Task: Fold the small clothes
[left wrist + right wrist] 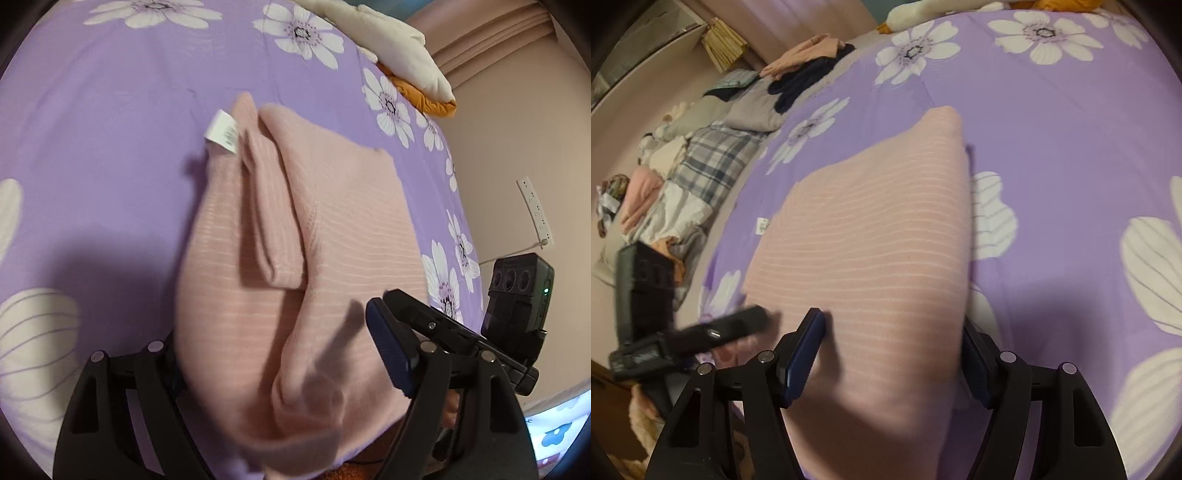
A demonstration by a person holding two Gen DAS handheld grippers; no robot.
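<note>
Both the left gripper [288,354] and right gripper [890,362] are standing wide astride the pink garment [871,251] lying on the floral bedsheet [1052,122], clothes pile [713,155] lying beyond the sheet's edge.

One pink garment [295,240], two grippers [284,354], one bedsheet [110,129].

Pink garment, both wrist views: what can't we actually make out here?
- Left wrist view: near hem of the pink garment is motion-blurred and runs off the bottom edge; whether the left gripper pinches it cannot be told, its left finger hidden under cloth.
- Care label: print too small.
- Right wrist view: the garment covers the gap of the right gripper, so contact is unclear; the left gripper there is a blur.
</note>
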